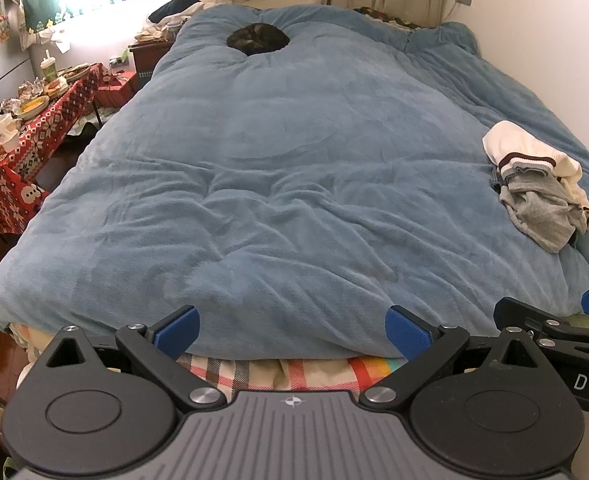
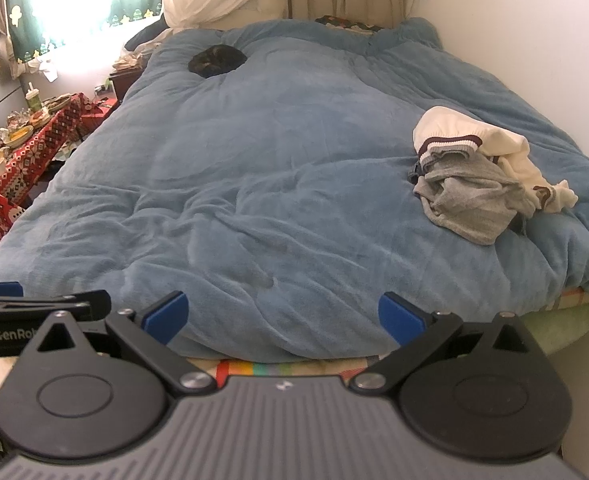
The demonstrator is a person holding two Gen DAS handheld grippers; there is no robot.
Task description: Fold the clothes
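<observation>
**opA:** So where are you in the fold? Looks like nothing's started.

**opB:** Pretty much. I'm parked at the foot of the bed (image 1: 294,160), both grippers level above its near edge. Left gripper (image 1: 292,326) is spread wide with nothing in it, right gripper (image 2: 284,314) same deal, wide apart and empty. They're side by side; each one shows at the edge of the other's camera.

**opA:** And the clothes?

**opB:** One crumpled pile (image 2: 482,184) on the blue duvet, over on the right side near the wall, well ahead of both grippers. I can make out a cream piece with a dark stripe and a grey one bunched in front of it, tangled together. Can't tell how many items.

**opA:** Next move?

**opB:** My guess: reach forward and right, pinch one garment off the top, drag it to the flat middle of the bed and spread it. The right gripper is nearer. Also, there's a dark curled-up lump (image 1: 258,40) near the head end, maybe a cat, so I'd keep clear of that.
</observation>
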